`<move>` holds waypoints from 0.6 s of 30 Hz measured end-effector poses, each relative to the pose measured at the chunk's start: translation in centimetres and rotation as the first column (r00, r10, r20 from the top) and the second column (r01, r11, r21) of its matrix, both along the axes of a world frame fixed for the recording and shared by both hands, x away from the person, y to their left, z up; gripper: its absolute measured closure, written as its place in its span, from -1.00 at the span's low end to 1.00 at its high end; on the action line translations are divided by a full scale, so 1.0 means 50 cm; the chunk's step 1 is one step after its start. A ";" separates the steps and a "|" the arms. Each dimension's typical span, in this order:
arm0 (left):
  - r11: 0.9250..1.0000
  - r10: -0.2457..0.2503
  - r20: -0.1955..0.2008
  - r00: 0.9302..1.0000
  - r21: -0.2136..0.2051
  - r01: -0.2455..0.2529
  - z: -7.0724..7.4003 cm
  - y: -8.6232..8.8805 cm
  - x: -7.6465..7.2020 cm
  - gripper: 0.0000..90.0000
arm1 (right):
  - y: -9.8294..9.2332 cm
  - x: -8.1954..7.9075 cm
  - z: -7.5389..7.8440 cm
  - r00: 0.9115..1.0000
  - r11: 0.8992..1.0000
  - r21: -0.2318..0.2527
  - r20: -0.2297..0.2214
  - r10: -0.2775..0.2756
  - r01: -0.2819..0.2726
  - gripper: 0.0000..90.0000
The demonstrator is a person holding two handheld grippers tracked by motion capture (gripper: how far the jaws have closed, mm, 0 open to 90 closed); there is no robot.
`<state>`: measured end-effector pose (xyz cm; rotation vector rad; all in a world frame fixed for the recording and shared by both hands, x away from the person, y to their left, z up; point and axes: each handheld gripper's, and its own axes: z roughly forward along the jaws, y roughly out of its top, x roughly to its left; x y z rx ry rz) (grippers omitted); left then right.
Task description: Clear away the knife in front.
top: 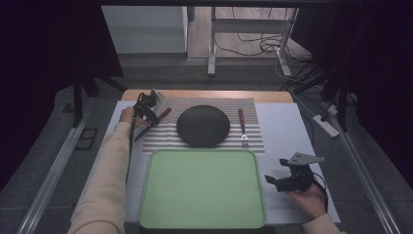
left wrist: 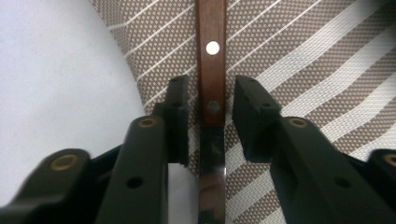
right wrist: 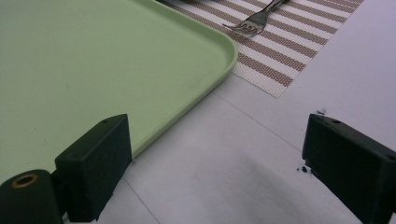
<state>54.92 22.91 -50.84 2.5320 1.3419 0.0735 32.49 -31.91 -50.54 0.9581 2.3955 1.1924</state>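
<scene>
A knife point(top: 155, 119) with a brown wooden handle lies at the left side of the striped placemat point(top: 253, 126). My left gripper point(top: 146, 111) hovers right over it. In the left gripper view the knife point(left wrist: 211, 70) runs straight up between the two jaws where handle meets blade. A narrow gap shows on each side, so the left gripper point(left wrist: 211, 100) is open around it and the pads do not press. My right gripper point(top: 273, 181) rests by the green tray's right edge. Its jaws stand wide apart point(right wrist: 215, 144) with nothing between them.
A dark round plate point(top: 202, 125) sits mid-placemat, with a wooden-handled fork point(top: 242, 127) to its right, tines point(right wrist: 254, 21) toward me. The green tray point(top: 202, 187) lies empty at the front of the white-covered table. Bare white surface point(right wrist: 261, 154) lies right of the tray.
</scene>
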 end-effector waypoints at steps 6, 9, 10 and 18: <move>1.000 0.009 0.015 1.000 0.005 -0.009 -0.001 0.004 0.001 0.71 | 0.000 0.000 0.000 1.000 1.000 -0.001 0.000 0.000 0.000 -0.82; 1.000 0.000 0.017 1.000 0.016 0.000 0.000 0.002 0.001 0.72 | 0.001 0.000 -0.001 1.000 1.000 -0.002 0.000 -0.001 0.001 -0.82; 1.000 -0.004 0.021 1.000 0.022 0.003 0.000 0.000 0.000 0.72 | 0.001 0.001 -0.001 1.000 1.000 -0.002 -0.001 -0.001 0.001 -0.82; 0.999 -0.034 0.022 0.999 0.032 0.034 0.005 -0.005 -0.012 0.73 | 0.000 0.000 0.000 1.000 1.000 0.001 0.000 -0.002 0.002 -0.82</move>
